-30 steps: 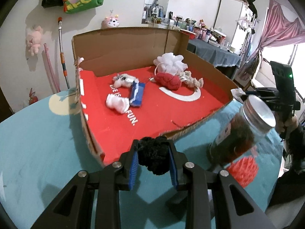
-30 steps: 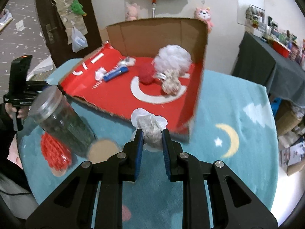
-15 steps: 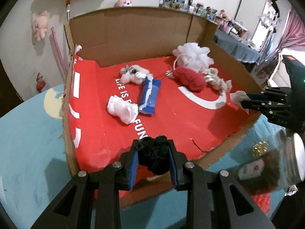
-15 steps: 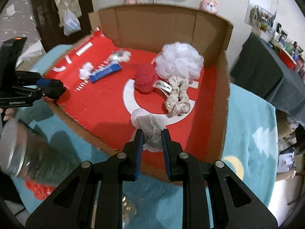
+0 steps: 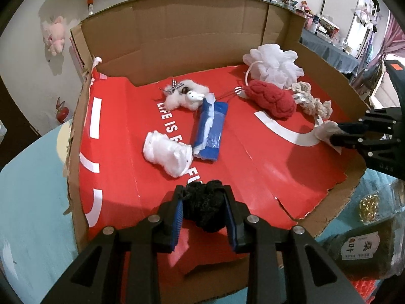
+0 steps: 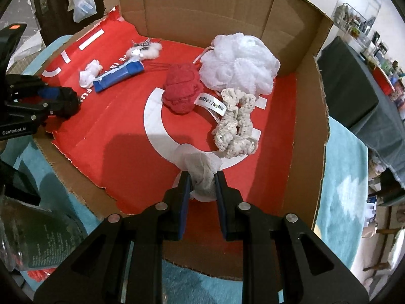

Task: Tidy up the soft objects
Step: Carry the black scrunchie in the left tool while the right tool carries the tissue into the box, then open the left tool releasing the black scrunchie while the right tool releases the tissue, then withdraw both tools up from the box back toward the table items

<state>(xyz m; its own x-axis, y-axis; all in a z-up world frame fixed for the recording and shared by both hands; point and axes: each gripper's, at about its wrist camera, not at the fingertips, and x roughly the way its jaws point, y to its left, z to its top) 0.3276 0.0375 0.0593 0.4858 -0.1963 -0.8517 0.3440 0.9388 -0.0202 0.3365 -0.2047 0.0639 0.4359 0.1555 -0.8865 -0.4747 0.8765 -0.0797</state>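
At lower centre of its own view, the left claw point(image 5: 204, 212) pinches a black fuzzy ball point(image 5: 204, 207) above the cardboard box's point(image 5: 177, 35) red floor. The right claw point(image 6: 201, 187), likewise lower centre, pinches a white mesh wad point(image 6: 200, 171) near a cream scrunchie point(image 6: 235, 124).

In the box point(image 5: 177, 38) I see: sponge point(image 6: 240, 60) at back, knit ball point(image 6: 181, 91) left of it, scrunchie point(image 6: 235, 121) in front.
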